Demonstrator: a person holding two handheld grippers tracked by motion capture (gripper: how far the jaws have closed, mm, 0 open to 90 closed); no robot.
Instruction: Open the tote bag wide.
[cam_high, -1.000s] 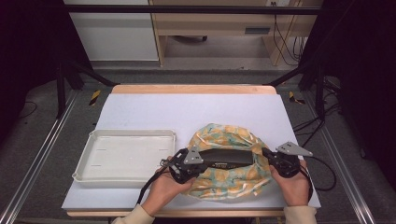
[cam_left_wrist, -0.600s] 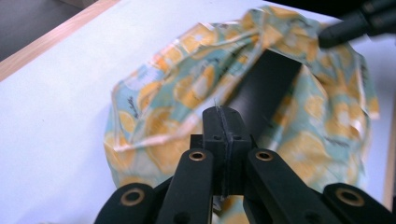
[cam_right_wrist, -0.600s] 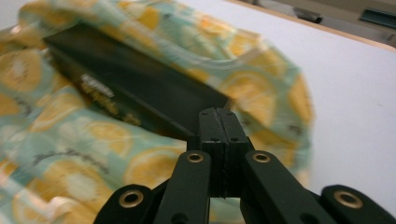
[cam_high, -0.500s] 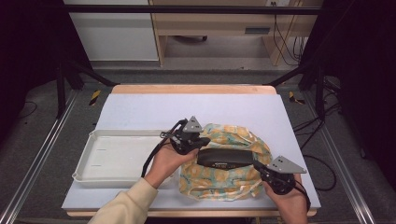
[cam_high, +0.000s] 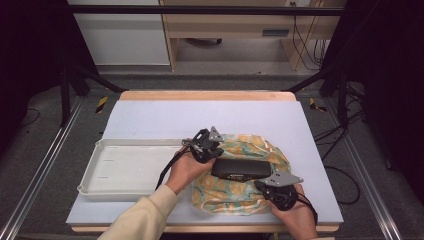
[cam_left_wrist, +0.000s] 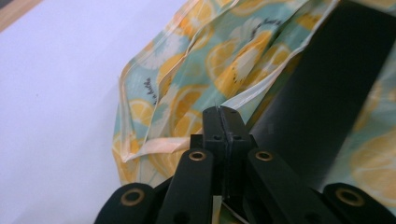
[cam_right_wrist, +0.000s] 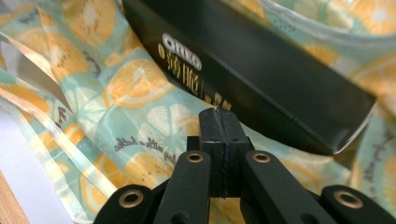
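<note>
1. High view: the black box (cam_high: 240, 169) lies on the lemon-print bag (cam_high: 235, 192), just right of the white tray (cam_high: 127, 170). The left gripper (cam_high: 206, 146) sits at the box's far-left corner, the right gripper (cam_high: 274, 192) at its near-right.
2. Left gripper view: jaws pinched shut, seemingly on a thin bag edge, box beside it.
3. Right gripper view: jaws closed flat, nothing visibly clamped. I'd lift both bag edges evenly so the box doesn't slide out.

In the high view, a box (cam_high: 240, 169) lies on a bag (cam_high: 235, 195) at lower centre of the tabletop (cam_high: 165, 117). A tray (cam_high: 120, 170) sits just left of the bag, their edges close.
</note>
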